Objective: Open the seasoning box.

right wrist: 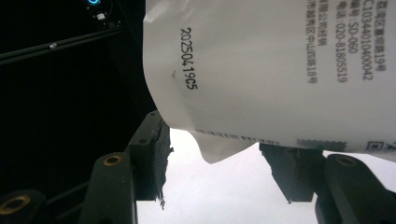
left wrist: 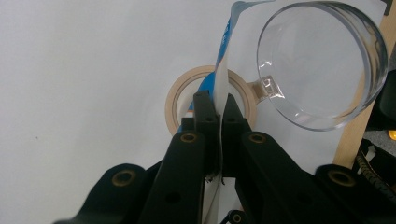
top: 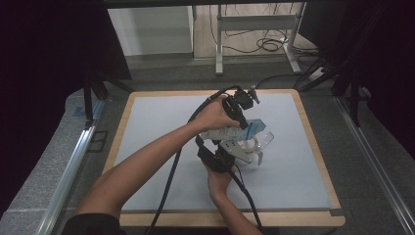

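Sagging white-and-blue printed pouch (right wrist: 261,70), corner crumpled.

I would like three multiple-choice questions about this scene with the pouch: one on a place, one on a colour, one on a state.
1. Where does the tape ring lie?
A. on the table mat, below the pouch
B. inside the clear cup
C. on the floor

2. What colours does the pouch show?
A. red and black
B. white with blue
C. green only

3. How do the jaws of the left gripper stand?
A. wide open, nothing between them
B. shut on the pouch
C. shut on the cup handle

Answers:
1 A, the left gripper view shows the ring flat on the pale mat behind the pouch's edge.
2 B, a white face with black print and a blue edge.
3 B, both jaws press the pouch's thin edge.
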